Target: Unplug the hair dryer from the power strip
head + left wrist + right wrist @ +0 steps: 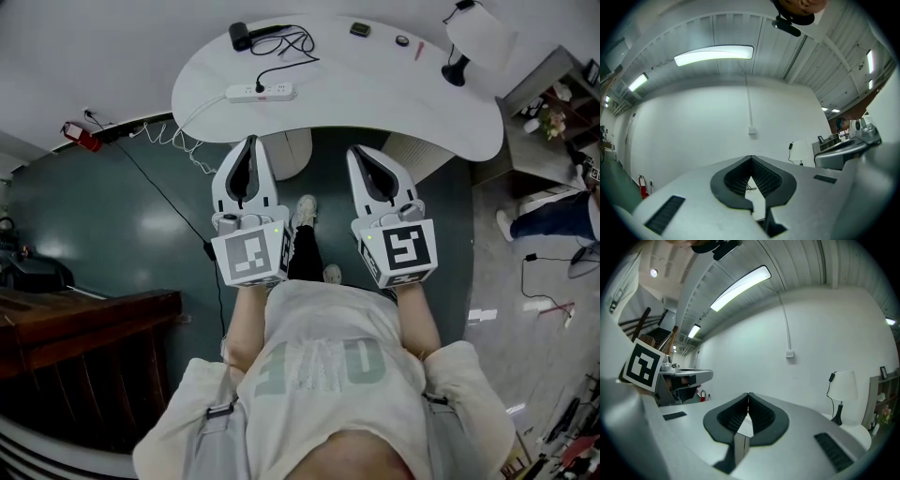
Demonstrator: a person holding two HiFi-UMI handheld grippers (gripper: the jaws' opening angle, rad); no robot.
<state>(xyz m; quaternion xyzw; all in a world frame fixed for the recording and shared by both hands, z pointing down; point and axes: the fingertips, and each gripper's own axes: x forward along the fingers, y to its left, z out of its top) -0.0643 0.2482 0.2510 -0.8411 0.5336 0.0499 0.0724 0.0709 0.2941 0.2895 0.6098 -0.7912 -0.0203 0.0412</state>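
A white power strip (261, 92) lies on the white table (375, 94) at its far left, with a black plug in it. The black cord (286, 45) runs back to the black hair dryer (241, 36) at the table's far edge. My left gripper (248, 142) is held level in front of the table's near edge, short of the strip, jaws shut and empty. My right gripper (361, 152) hangs beside it, also shut on nothing. In the left gripper view a bit of black cord shows beyond the left gripper (751, 158); in the right gripper view the right gripper (748, 394) frames bare tabletop.
A lamp (473, 39) with a white shade stands at the table's far right, and small dark items (360, 29) lie along the back. A dark wooden bench (84, 328) sits to my left. A white cable (178, 141) trails to the floor at the left; shelves (553, 98) stand at the right.
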